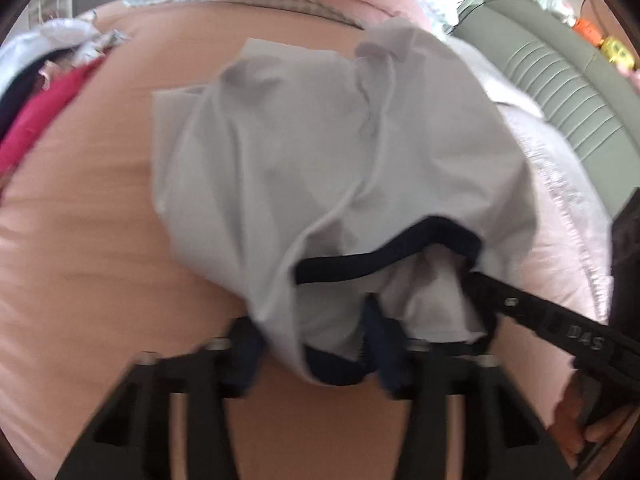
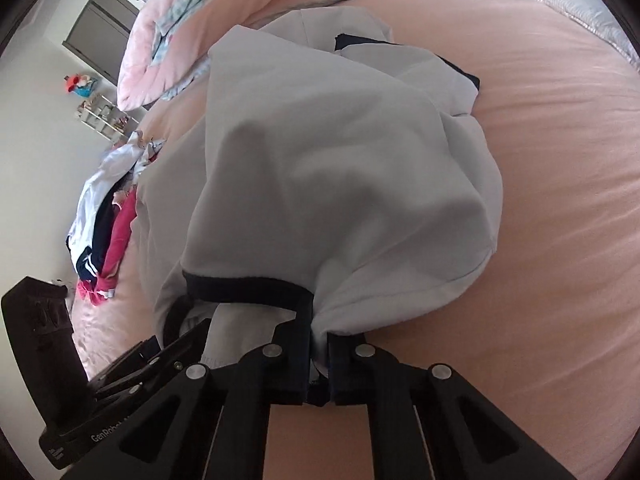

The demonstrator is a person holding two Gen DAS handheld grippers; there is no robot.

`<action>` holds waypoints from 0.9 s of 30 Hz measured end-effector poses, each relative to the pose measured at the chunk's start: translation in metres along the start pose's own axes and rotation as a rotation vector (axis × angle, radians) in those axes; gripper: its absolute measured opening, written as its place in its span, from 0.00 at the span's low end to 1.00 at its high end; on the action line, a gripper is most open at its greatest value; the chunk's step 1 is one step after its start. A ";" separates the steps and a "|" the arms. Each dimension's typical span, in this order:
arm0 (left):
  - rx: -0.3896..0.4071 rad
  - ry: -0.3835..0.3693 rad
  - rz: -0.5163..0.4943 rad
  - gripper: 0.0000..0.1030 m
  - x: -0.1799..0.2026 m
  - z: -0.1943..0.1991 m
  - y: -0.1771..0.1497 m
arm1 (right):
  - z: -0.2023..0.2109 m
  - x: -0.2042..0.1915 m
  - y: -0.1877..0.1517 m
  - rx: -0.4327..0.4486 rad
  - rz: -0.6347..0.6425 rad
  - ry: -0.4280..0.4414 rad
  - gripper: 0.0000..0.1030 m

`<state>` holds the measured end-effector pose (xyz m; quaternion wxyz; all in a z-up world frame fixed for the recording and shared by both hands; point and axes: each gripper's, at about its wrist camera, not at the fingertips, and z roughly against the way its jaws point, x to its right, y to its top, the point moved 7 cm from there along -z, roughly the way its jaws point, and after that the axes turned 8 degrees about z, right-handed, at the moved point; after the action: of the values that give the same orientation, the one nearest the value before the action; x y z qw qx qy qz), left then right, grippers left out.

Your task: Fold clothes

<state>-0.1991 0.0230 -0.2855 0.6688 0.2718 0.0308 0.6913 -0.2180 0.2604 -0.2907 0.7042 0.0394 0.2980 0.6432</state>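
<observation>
White shirt with navy trim (image 1: 320, 168) lies bunched on the pink bedsheet (image 1: 80, 220), near edge pinched by both tools: left gripper (image 1: 316, 356) clamped on its navy hem, right gripper (image 2: 319, 364) clamped on the collar-side fabric, clothes pile (image 2: 104, 232) off beside the shirt.

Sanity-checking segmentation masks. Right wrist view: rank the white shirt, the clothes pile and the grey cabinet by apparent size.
1. white shirt, fills the centre, though closest to the camera
2. clothes pile
3. grey cabinet

The last two look close in area, and the cabinet is farther away, so their order is unsure.
</observation>
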 end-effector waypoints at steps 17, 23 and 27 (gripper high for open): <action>0.213 -0.228 0.071 0.03 0.026 0.176 0.006 | 0.182 -0.061 -0.006 0.320 0.087 0.004 0.04; 0.112 -0.237 0.107 0.03 0.018 0.182 -0.025 | 0.178 -0.073 -0.036 0.253 0.083 0.054 0.04; 0.094 -0.368 0.129 0.03 0.030 0.212 -0.043 | 0.206 -0.070 -0.053 0.239 0.064 0.077 0.04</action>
<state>-0.0704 -0.0127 -0.1132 0.6041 0.4260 -0.0771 0.6691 -0.0734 0.2537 -0.1191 0.6617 0.1078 0.3981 0.6262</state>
